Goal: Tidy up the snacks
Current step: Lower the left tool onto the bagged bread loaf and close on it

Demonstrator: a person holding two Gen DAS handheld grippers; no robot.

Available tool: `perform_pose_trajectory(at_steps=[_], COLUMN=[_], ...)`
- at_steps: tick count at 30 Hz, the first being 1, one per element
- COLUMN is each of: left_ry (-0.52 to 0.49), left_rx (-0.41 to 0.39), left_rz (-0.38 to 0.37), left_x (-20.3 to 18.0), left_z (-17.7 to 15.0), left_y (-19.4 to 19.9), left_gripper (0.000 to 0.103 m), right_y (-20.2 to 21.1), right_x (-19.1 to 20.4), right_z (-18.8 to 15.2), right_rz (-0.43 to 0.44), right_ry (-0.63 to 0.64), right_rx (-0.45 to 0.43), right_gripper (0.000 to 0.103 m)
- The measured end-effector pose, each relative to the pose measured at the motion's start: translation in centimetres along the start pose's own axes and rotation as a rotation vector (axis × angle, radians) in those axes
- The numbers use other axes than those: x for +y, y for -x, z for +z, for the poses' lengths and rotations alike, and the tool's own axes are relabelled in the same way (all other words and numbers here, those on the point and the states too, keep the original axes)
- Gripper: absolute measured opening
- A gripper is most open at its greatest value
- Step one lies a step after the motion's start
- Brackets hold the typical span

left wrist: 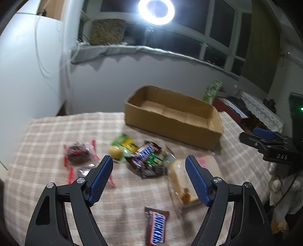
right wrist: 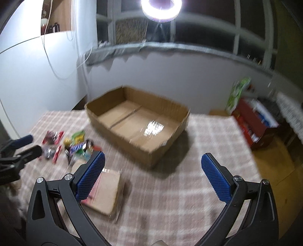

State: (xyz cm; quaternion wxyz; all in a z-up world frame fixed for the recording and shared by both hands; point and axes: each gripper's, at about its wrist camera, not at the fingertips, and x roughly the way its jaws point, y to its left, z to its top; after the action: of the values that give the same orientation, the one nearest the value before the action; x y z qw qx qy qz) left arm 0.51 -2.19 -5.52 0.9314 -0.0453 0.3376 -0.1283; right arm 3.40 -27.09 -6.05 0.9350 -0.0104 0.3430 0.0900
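An open cardboard box stands at the far side of the checked tablecloth; in the right wrist view its bare floor shows. Snacks lie in a loose pile in front of it: a Snickers bar on green packets, a yellow ball-shaped sweet, a dark cake in red-edged wrap, a wrapped bread slice, and a second Snickers bar close to me. My left gripper is open and empty above the pile. My right gripper is open and empty above the cloth near the box. A brown flat packet lies by its left finger.
The right gripper's body shows at the right edge of the left wrist view. A red box and a green carton stand beyond the table's right edge. A wall and window sill lie behind the cardboard box. A ring light glares overhead.
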Motion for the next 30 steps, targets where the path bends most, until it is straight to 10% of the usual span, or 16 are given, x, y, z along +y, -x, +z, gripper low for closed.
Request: perform_pose_trajectory(at_steps=[16,30], left_ry=[0.045,0.031], left_rx=[0.188,0.234], left_rz=[-0.214,-0.225], left_x=[-2.0,-2.2], left_z=[-2.1,-2.8], left_y=[-3.4,-4.8], left_gripper=[0.041,0.033], right_y=[-5.9,-7.1], right_x=[0.4,2.1], right_z=[-4.0,-4.5], right_rz=[0.376,0.44], right_ry=[-0.116,-0.096], right_rx=[0.328,0.394], right_gripper=[0.067,0.05])
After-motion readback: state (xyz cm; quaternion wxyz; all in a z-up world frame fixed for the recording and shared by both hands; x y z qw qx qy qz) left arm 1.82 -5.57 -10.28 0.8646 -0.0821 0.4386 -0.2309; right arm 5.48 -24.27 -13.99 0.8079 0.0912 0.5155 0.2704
